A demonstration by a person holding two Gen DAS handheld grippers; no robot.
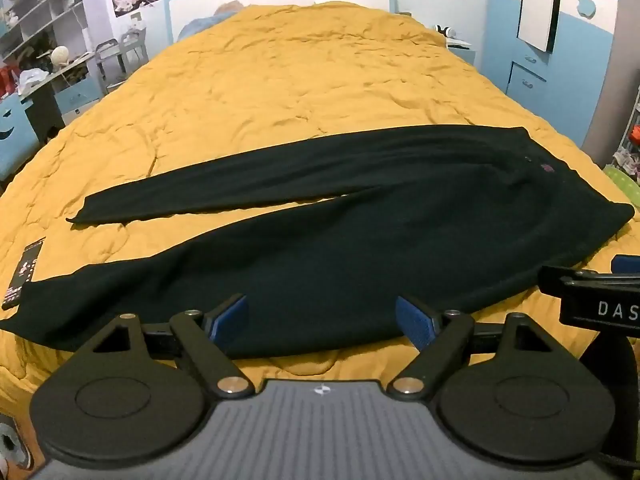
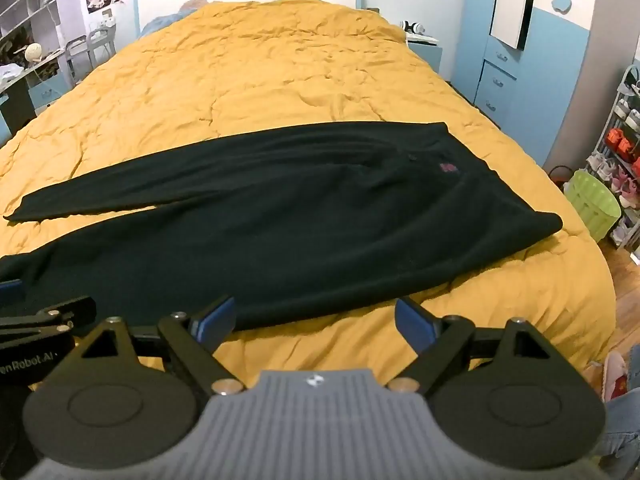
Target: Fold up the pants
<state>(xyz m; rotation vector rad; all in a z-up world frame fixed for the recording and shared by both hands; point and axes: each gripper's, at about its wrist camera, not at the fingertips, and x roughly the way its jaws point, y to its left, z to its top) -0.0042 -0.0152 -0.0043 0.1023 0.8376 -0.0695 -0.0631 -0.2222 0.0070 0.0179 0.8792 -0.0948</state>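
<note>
Pants (image 1: 360,240) lie flat on the bed (image 1: 280,80); both grippers, left (image 1: 320,322) and right (image 2: 314,320), gape empty; pinching the quilt too could drag it

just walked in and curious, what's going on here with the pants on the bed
A person holds a hand-held gripper in each hand over black pants spread flat on a yellow bedspread. The left hand-held gripper and right hand-held gripper are both open and hold nothing. No fold has been made yet.
</note>
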